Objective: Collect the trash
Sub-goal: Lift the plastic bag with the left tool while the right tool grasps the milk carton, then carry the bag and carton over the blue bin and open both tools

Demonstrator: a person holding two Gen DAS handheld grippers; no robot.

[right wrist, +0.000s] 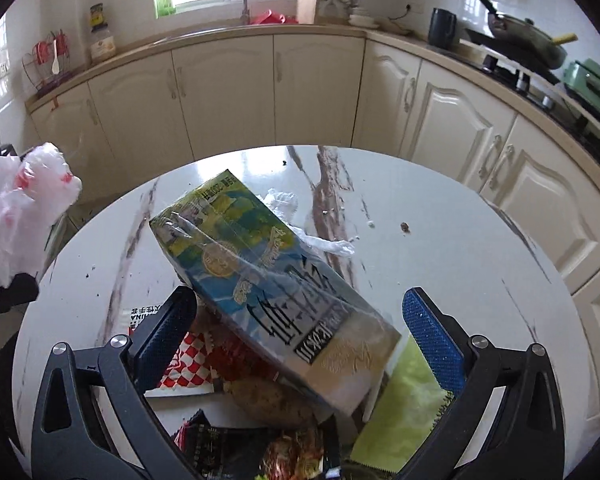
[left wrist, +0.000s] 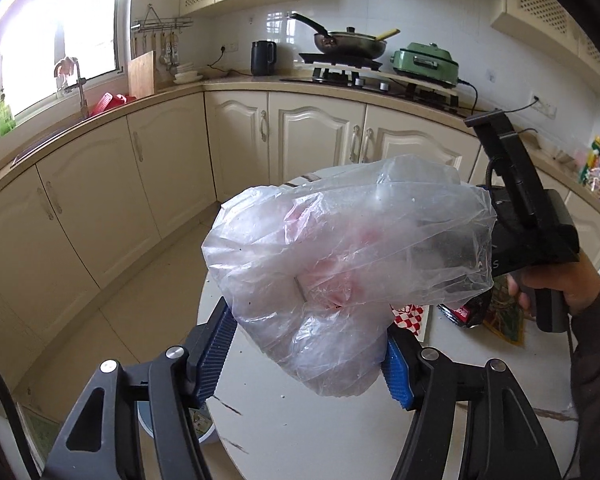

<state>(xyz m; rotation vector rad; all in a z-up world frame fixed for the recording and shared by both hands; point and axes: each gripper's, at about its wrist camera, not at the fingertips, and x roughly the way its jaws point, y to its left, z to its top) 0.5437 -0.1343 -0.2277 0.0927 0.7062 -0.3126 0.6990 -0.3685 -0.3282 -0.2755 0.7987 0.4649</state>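
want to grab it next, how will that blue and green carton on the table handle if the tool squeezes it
The carton probably stays fairly stiff: its edges look straight. Its glossy film wrap may make it slippery. It lies tilted on loose wrappers, so a push would likely make it slide or tip.

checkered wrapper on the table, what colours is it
Red and white checks, clearest in the right wrist view.

Crumpled clear plastic bag [left wrist: 340, 264] — pinkish inside, perhaps printing — held above table.
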